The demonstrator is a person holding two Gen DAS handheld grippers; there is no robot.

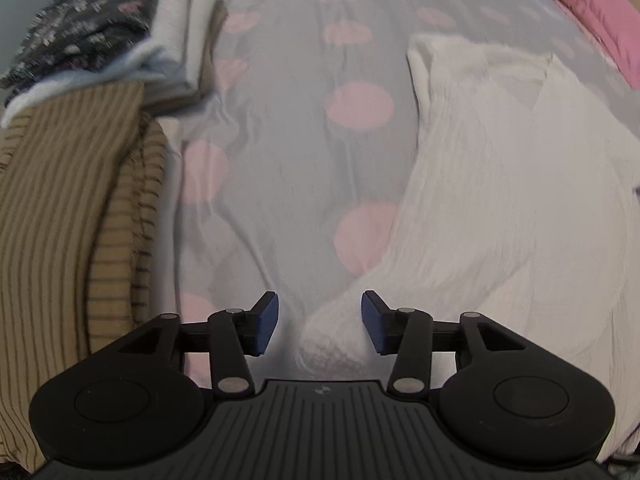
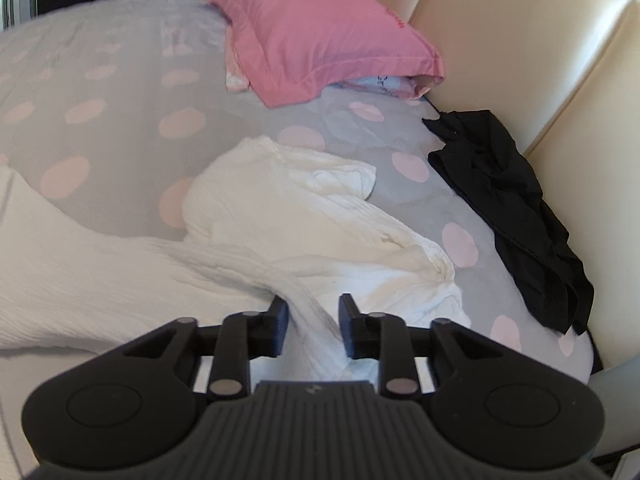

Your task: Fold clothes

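Straddling white garment: both tools

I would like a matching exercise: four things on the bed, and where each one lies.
1. pillow
2. black garment
3. white garment
4. folded pile

a. between the open fingers of both grippers
b. far left on the bed, in the left wrist view
c. along the cream headboard
d. top of the bed

1-d, 2-c, 3-a, 4-b
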